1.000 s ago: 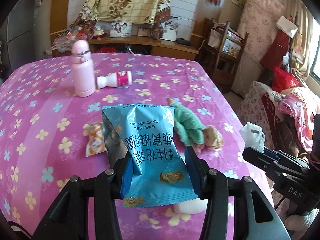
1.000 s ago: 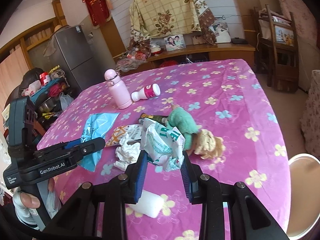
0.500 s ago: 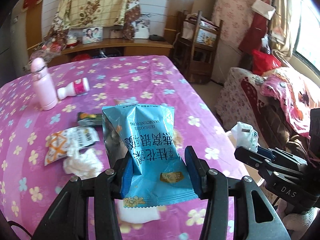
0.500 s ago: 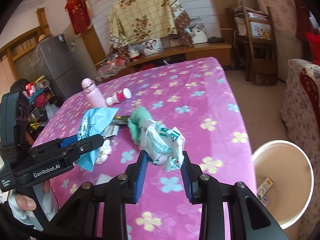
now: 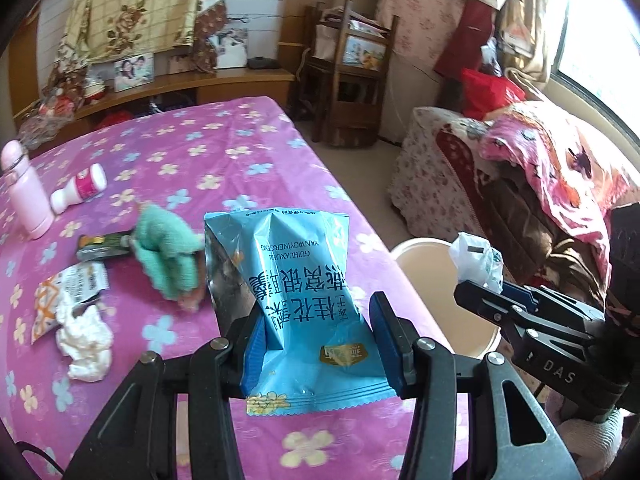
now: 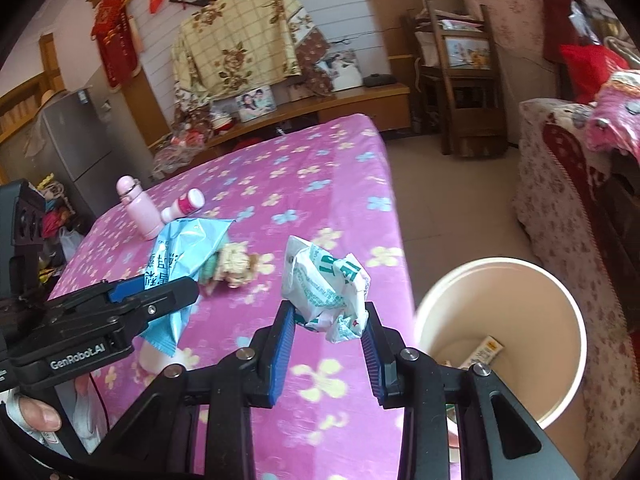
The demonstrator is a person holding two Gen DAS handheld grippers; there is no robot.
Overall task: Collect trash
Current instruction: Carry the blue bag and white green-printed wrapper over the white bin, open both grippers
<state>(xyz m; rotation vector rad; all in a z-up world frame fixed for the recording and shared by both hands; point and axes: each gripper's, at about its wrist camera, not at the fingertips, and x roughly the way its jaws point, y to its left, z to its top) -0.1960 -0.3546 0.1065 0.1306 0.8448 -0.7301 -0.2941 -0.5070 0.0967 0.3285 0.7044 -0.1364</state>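
My left gripper (image 5: 316,336) is shut on a blue snack bag (image 5: 292,288), held upright above the table's right edge. In the right wrist view that blue snack bag (image 6: 180,256) hangs from the left gripper (image 6: 160,296) at the left. My right gripper (image 6: 326,332) is shut on a crumpled white-and-green wrapper (image 6: 324,288), just left of the cream waste bin (image 6: 560,292), which stands on the floor beside the table with some wrappers inside. From the left wrist view the waste bin (image 5: 424,256) lies below the right gripper (image 5: 484,296) and its wrapper (image 5: 476,260).
On the pink flowered table (image 5: 200,160) lie a crumpled white tissue (image 5: 86,344), an orange-white wrapper (image 5: 60,292), a dark wrapper (image 5: 104,246), a doll in green (image 5: 168,256), a pink flask (image 5: 24,196) and a small bottle (image 5: 78,188). A covered sofa (image 5: 520,184) stands right of the bin.
Both grippers have swung right along the table toward its edge, each keeping its wrapper. The waste bin has come into view and grown larger at the right.
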